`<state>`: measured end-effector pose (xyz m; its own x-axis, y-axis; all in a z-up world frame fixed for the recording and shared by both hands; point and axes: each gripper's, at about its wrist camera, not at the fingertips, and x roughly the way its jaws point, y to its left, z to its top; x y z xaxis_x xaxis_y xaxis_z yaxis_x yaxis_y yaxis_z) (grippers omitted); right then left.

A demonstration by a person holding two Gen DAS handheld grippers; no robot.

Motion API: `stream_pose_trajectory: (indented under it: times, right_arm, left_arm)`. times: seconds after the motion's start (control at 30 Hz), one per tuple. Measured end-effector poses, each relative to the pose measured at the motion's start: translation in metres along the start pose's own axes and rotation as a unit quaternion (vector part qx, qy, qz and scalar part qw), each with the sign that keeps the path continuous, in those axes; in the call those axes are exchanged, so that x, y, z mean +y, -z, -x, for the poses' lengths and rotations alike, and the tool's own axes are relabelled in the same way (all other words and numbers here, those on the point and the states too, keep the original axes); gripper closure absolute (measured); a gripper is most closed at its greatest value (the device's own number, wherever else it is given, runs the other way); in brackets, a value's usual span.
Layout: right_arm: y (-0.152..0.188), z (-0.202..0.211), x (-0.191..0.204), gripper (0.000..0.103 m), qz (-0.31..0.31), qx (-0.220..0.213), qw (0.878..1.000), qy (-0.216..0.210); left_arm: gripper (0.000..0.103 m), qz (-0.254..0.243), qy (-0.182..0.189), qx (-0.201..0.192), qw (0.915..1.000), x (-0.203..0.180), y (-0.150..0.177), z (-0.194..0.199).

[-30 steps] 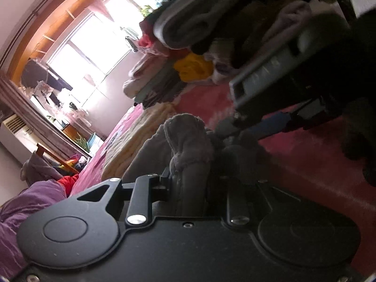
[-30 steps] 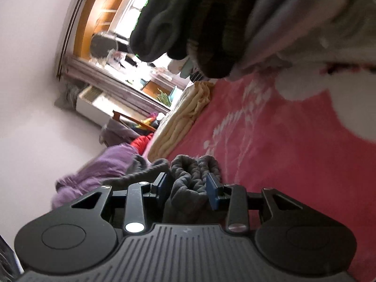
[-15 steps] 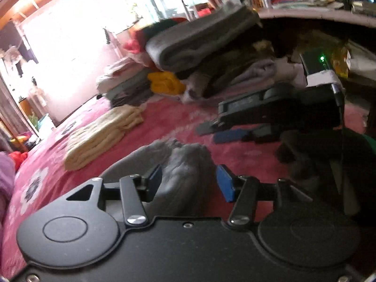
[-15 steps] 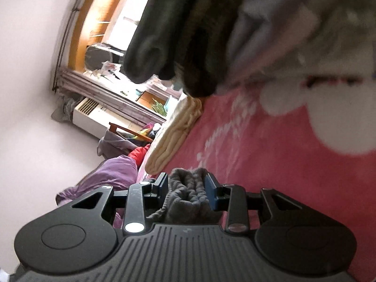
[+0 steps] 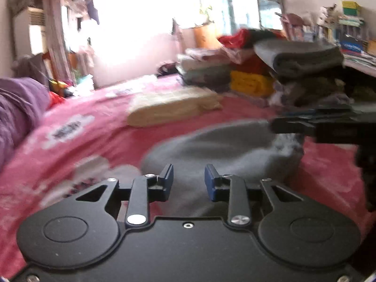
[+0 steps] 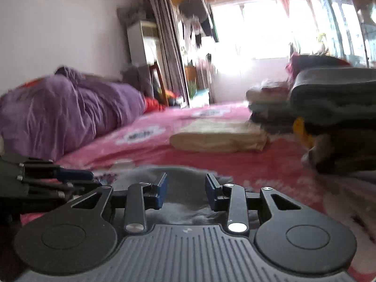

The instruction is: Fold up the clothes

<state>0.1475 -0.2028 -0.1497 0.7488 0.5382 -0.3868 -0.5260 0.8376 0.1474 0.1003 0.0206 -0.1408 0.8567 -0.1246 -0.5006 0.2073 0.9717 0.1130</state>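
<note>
A grey garment (image 5: 223, 145) lies spread on the pink bedspread (image 5: 94, 145). My left gripper (image 5: 189, 178) hovers over its near edge, its blue pads (image 5: 168, 178) apart with flat cloth showing in the gap, nothing pinched. My right gripper (image 6: 185, 186) sits low at the garment's other end, and the grey garment (image 6: 185, 178) fills the space between its pads. The left wrist view shows the right gripper (image 5: 277, 124) where the cloth rises to meet its fingers. The left gripper (image 6: 70, 176) appears at the left edge of the right wrist view.
A folded cream garment (image 5: 174, 108) lies farther back on the bed. Stacks of folded clothes (image 5: 298, 56) with a yellow piece (image 5: 249, 83) stand at the back right. A purple duvet (image 6: 58, 112) is heaped on the left. A bright window lies beyond.
Both grippers swung from tilted to level and the grey garment came down flat on the bed. The left jaws let go of it; the right jaws keep the same gap.
</note>
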Motion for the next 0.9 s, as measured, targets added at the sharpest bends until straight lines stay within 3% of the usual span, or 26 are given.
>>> stream_pose_trajectory:
  times: [0.07,0.17,0.27,0.37,0.53,0.63,0.67,0.73,0.8,0.9]
  right_arm:
    - [0.013,-0.030,0.000,0.073,0.069,0.057,0.994,0.063]
    - [0.021,-0.039,-0.004,0.075,0.112,0.056,0.990,0.071]
    - [0.008,-0.036,0.002,0.071,0.128,0.065,0.986,0.087]
    - [-0.008,-0.014,0.002,0.067,0.108,0.037,0.989,0.096]
    - [-0.015,-0.003,0.028,0.067,0.144,0.012,0.988,0.047]
    - [0.008,-0.028,0.028,0.067,0.168,0.061,0.983,0.048]
    - [0.019,-0.038,0.024,0.064,0.175,0.083,0.980,0.054]
    - [0.031,-0.035,0.010,0.063,0.157,0.064,0.985,0.036]
    - [0.022,-0.029,0.013,0.063,0.167,0.072,0.983,0.035]
    - [0.014,-0.031,0.012,0.063,0.163,0.079,0.983,0.036]
  left_arm:
    - [0.076,-0.007,0.022,0.036,0.9991,-0.011,0.013,-0.027]
    - [0.076,-0.120,-0.011,0.010,0.9926,-0.048,0.031,-0.048]
    - [0.075,-0.051,0.012,0.019,0.9984,-0.031,0.017,-0.036]
    - [0.074,0.011,0.020,0.000,0.9997,0.001,0.008,-0.006]
    - [0.074,0.061,0.004,-0.022,0.9979,0.028,0.012,0.032]
    - [0.074,0.045,0.020,-0.023,0.9985,0.012,0.024,0.024]
    - [0.074,0.022,0.035,-0.001,0.9991,0.001,0.034,0.011]
    - [0.075,-0.051,0.016,-0.006,0.9985,-0.021,0.047,0.005]
    - [0.075,-0.125,-0.005,-0.012,0.9920,-0.042,0.061,0.000]
    - [0.074,-0.069,0.033,0.006,0.9970,-0.023,0.037,0.015]
